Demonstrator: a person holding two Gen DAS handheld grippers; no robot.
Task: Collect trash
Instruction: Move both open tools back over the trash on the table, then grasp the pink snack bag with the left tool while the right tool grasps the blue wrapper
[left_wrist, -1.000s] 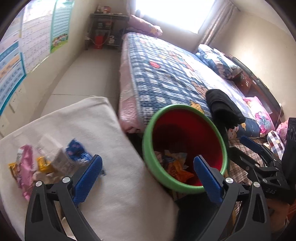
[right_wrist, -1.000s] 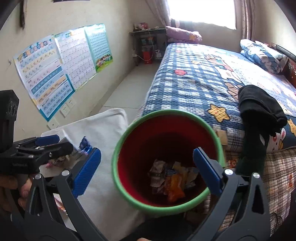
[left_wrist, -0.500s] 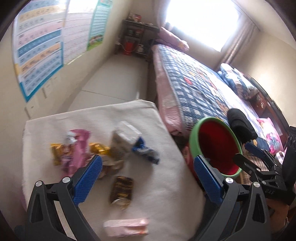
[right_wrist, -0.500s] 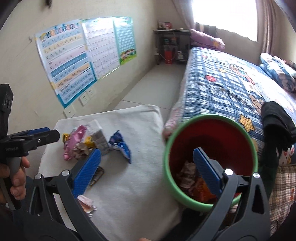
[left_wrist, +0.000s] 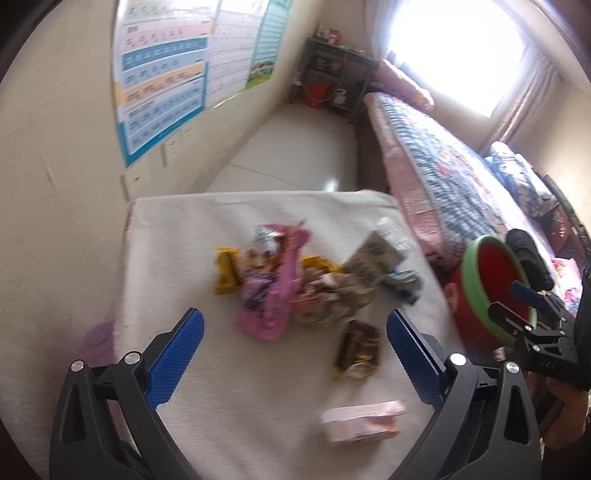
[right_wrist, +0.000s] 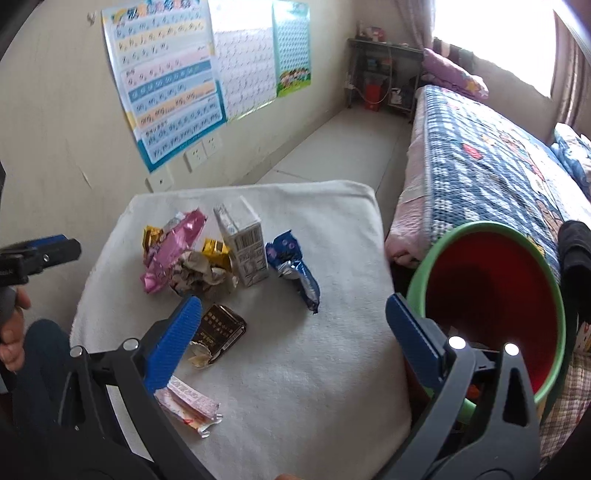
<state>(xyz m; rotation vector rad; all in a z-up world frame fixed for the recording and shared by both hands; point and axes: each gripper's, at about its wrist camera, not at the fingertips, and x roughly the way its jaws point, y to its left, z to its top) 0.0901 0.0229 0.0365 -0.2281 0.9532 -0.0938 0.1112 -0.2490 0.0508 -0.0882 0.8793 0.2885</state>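
Left wrist view: your left gripper (left_wrist: 293, 343) is spread wide, nothing between its blue pads (left_wrist: 175, 354), and it hovers over the white cloth-covered table (left_wrist: 192, 424). The trash lies in a blurred cluster at 12 o'clock from the gripper: pink wrapper (left_wrist: 271, 291), yellow wrapper (left_wrist: 227, 269), white carton (left_wrist: 373, 258). A dark brown packet (left_wrist: 360, 347) lies at 1 o'clock, a pale pink packet (left_wrist: 364, 422) at 4 o'clock. The red bin with green rim (left_wrist: 484, 284) sits off the table at 3 o'clock, with your right gripper (left_wrist: 517, 302) in front of it.

Right wrist view: your right gripper (right_wrist: 291, 332) is also wide, holding nothing. The carton (right_wrist: 245, 247) stands upright at 12 o'clock. The blue wrapper (right_wrist: 295, 273) lies just beside it, the brown packet (right_wrist: 218, 334) touches the left pad's edge in the frame, and crumpled paper (right_wrist: 199, 273) lies beyond. The bin (right_wrist: 491, 295) is at 3 o'clock, beside the bed (right_wrist: 480, 173).
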